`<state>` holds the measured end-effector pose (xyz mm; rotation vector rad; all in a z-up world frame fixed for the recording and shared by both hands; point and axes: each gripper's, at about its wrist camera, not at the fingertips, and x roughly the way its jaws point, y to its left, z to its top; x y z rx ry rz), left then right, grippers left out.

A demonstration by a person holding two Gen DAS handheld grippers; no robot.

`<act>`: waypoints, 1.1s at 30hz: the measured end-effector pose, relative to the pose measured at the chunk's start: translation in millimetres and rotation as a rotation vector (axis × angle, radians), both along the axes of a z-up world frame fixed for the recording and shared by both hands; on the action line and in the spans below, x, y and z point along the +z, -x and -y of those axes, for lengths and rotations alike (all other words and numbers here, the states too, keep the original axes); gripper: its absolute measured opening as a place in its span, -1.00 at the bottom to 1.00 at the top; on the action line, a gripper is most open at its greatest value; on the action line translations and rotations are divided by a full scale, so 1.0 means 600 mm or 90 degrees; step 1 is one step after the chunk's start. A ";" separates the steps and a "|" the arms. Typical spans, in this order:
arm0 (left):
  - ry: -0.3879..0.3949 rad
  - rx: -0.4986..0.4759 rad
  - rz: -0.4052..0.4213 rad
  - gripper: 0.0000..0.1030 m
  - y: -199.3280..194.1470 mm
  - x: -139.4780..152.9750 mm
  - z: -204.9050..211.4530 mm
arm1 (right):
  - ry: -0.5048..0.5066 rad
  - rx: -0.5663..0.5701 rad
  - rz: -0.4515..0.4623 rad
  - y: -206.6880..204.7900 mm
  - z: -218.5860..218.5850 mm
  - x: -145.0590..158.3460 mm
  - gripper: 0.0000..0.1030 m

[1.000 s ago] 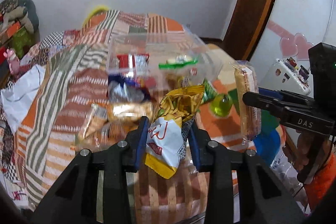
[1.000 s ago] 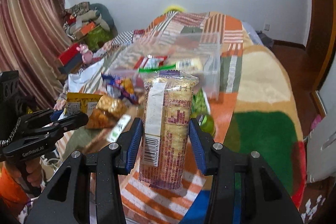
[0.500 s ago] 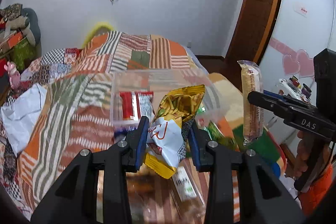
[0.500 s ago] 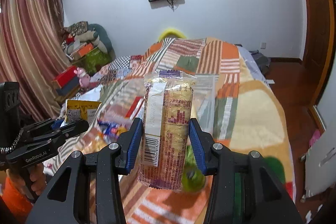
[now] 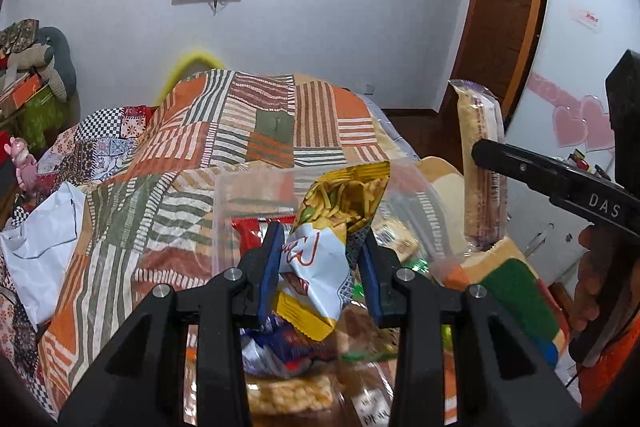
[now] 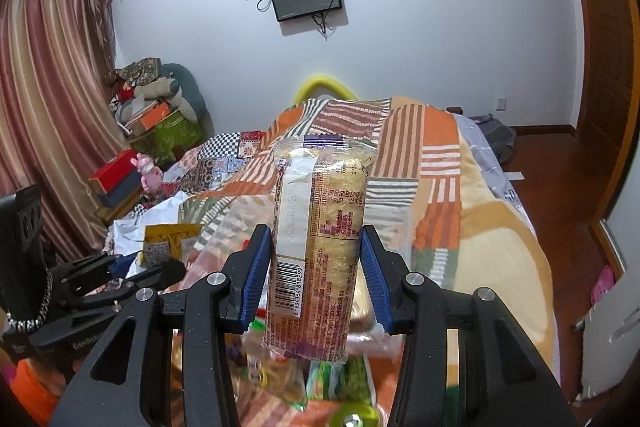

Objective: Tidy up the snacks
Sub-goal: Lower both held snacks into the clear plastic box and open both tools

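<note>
Left gripper (image 5: 320, 269) clenched a yellow-white chip bag (image 5: 334, 227) above the clear bin (image 5: 224, 211) | right gripper (image 6: 314, 269) clamped an upright biscuit pack (image 6: 316, 251) over the bed | risk: the crumpled chip bag could slip out, because only soft film was pinched.

right gripper (image 6: 316, 275) clamping upright biscuit pack (image 6: 318, 251), patchwork bed (image 6: 408, 163) behind
</note>
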<state>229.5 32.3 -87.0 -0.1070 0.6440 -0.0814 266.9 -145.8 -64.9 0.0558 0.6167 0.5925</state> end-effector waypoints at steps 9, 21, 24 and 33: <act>0.023 0.012 -0.045 -0.30 -0.063 -0.036 -0.035 | 0.015 0.020 -0.026 -0.039 -0.057 -0.038 -0.19; 0.039 0.030 -0.122 -0.29 -0.120 -0.094 -0.067 | 0.082 0.067 -0.106 -0.082 -0.108 -0.100 -0.19; 0.032 0.038 -0.134 -0.29 -0.126 -0.102 -0.068 | 0.091 0.077 -0.132 -0.090 -0.115 -0.112 -0.19; 0.048 0.042 -0.126 -0.03 -0.108 -0.086 -0.074 | 0.093 0.086 -0.149 -0.084 -0.114 -0.109 -0.11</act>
